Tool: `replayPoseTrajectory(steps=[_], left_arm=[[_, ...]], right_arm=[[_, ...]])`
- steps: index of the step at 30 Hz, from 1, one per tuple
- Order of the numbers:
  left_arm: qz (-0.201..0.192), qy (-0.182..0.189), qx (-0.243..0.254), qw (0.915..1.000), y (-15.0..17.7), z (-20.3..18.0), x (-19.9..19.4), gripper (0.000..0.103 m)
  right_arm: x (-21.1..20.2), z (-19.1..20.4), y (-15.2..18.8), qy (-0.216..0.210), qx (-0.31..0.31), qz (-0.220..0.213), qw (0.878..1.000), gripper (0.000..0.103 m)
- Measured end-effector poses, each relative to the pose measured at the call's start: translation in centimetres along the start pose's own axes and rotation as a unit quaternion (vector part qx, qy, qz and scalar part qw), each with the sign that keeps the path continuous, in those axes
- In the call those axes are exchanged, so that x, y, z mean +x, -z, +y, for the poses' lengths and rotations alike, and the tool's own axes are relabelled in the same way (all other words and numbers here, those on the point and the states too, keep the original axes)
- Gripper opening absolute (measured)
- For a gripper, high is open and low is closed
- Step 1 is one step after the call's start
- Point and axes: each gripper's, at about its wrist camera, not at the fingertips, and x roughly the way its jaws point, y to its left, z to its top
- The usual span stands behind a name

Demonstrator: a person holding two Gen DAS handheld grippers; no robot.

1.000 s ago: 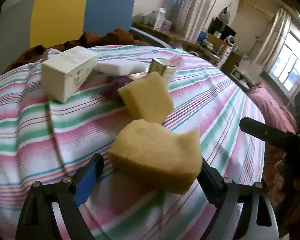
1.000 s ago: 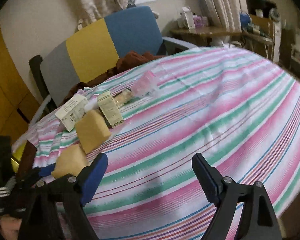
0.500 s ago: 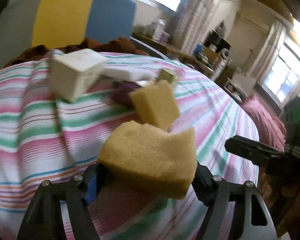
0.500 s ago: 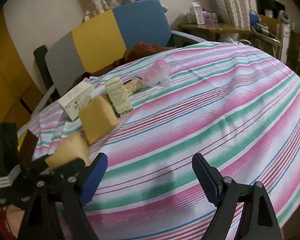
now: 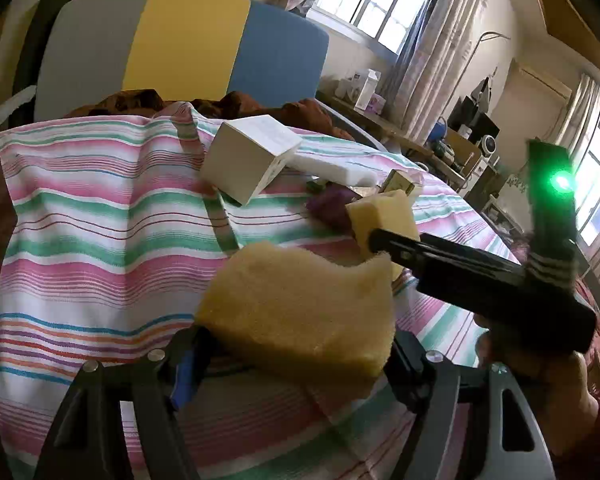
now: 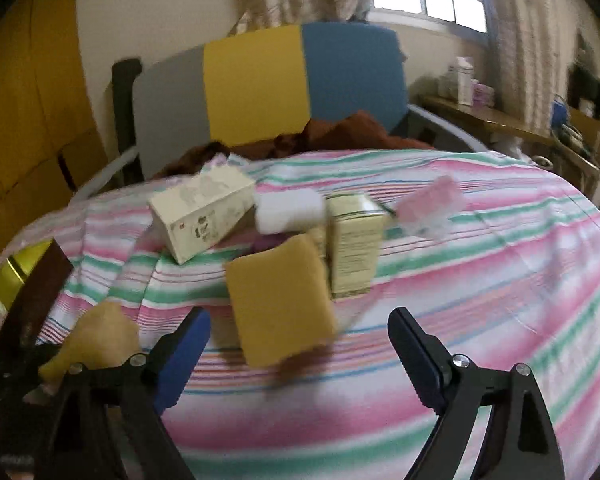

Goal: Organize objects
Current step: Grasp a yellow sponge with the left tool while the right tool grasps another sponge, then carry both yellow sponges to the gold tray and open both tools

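L gripper point(image 5: 296, 354) jaws went from standing clear of the near yellow sponge point(image 5: 300, 308) to pressing both its sides; sponge now sits lifted off the striped cloth point(image 5: 100, 248), lower centre of frame. R gripper point(image 6: 300, 344) swung over: the 2nd yellow sponge point(image 6: 280, 304), before at left of its view, is now centre frame, just ahead of the jaws, which are closing w/ nothing between them yet. In L view, R gripper's black finger now crosses in front of that sponge, mid-right.
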Motion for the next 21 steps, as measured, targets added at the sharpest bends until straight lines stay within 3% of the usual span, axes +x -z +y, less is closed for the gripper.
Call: replayPoseTrajectory(steps=[4,14,21], left_arm=[[-0.001,0.006,-0.004,1.0000,0.2,0.2,-0.4,0.076],[-0.009,0.011,-0.007,0.9999,0.3,0.4,-0.8,0.076],[-0.052,-0.010,-0.031,0.9981,0.7,1.4,-2.9,0.076]], right_arm=[[1.8,0.2,0.1,0.001,0.003,0.028,1.000,0.059],[-0.6,-1.2,1.8,0.000,0.055,-0.026,0.998,0.055],[-2.0,2.4,3.0,0.027,-0.016,-0.045,0.999,0.055]])
